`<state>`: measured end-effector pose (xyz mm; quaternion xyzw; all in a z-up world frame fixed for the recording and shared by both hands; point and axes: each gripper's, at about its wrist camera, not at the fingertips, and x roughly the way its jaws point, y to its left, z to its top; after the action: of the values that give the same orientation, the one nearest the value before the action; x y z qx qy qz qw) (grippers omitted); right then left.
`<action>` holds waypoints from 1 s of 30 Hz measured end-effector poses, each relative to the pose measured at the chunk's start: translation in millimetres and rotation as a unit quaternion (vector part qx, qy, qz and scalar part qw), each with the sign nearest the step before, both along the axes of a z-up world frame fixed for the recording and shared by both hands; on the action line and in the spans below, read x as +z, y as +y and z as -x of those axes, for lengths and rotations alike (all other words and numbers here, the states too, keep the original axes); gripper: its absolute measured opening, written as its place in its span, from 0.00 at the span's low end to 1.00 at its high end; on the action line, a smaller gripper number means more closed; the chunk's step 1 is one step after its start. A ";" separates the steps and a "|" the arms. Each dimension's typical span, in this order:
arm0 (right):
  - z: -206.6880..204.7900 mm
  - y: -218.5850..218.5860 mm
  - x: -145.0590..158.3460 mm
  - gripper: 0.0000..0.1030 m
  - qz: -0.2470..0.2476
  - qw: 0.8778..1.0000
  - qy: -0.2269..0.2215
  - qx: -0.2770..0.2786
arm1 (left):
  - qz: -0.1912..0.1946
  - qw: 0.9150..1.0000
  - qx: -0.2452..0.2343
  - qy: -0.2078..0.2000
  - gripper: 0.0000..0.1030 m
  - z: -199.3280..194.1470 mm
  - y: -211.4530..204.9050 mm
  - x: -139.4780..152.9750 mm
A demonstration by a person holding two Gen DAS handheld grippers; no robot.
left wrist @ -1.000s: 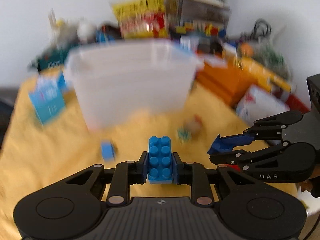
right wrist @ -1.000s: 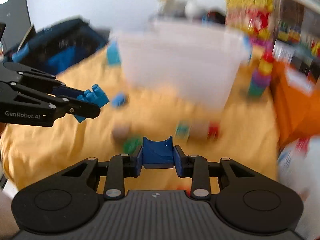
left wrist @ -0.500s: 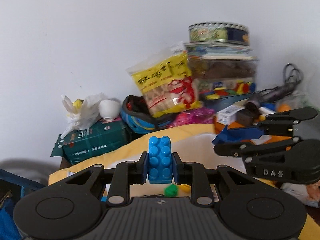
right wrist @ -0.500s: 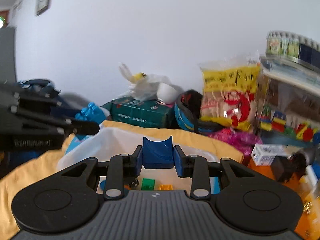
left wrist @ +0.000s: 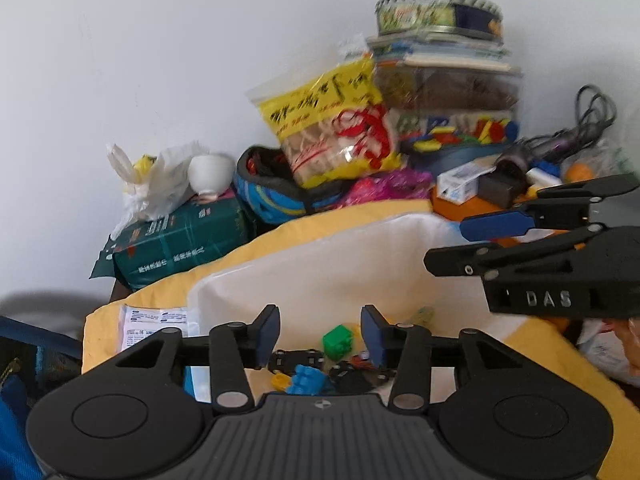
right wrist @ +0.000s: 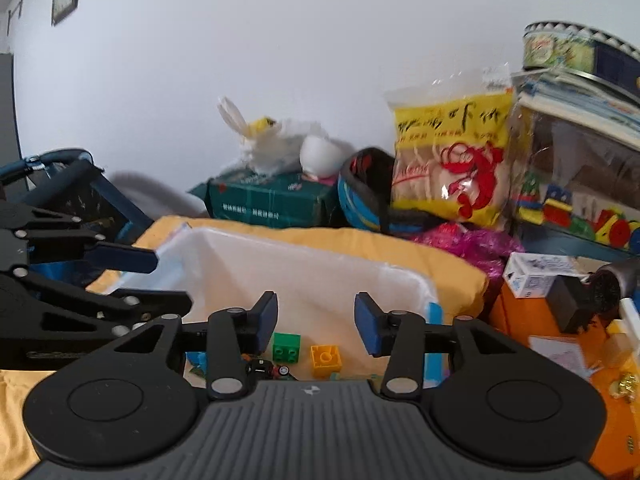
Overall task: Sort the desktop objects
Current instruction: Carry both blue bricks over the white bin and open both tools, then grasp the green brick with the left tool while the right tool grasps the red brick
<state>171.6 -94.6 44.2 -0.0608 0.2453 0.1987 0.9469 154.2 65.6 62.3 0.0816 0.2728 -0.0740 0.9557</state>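
The white bin (left wrist: 320, 264) is seen standing on the yellow cloth (left wrist: 304, 220), its rim just below and ahead of both grippers. Small toy blocks are gathered on its floor: in the left wrist view a green block (left wrist: 337, 341), a blue block (left wrist: 306, 380) and a small yellow piece (left wrist: 280, 380) are made out among dark parts; in the right wrist view a green block (right wrist: 286, 347) and a yellow block (right wrist: 326, 360) lie side by side.

The left gripper (left wrist: 319, 334) is held over the near edge of the bin, tilted slightly down into it, with its blue-padded fingers spread wide and nothing between them. The right gripper (right wrist: 316, 322) is held likewise above the bin's near side, its fingers parted and empty. Each gripper is caught in the other's view: the right one reaches in from the right of the left wrist view, level and pointing over the bin, and the left one reaches in from the left of the right wrist view at a similar height.

Beyond the bin, clutter is stacked against the white wall: a dark green packet (left wrist: 180, 240) with a white cup (left wrist: 211, 170) on it, a yellow snack bag (left wrist: 332, 128) leaning upright, a clear box of coloured pieces (left wrist: 460, 132), and a round tin (left wrist: 438, 14) on top of the stack.
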 end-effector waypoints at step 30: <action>195.8 -37.5 -99.3 0.38 0.094 0.987 0.124 0.042 | 0.202 0.956 -0.017 0.214 0.51 88.5 -33.2 -142.1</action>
<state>-24.1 -132.1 -55.1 -0.1352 0.3755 0.2206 0.8900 65.7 32.4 -79.9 -0.1258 0.4488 -0.1595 0.8702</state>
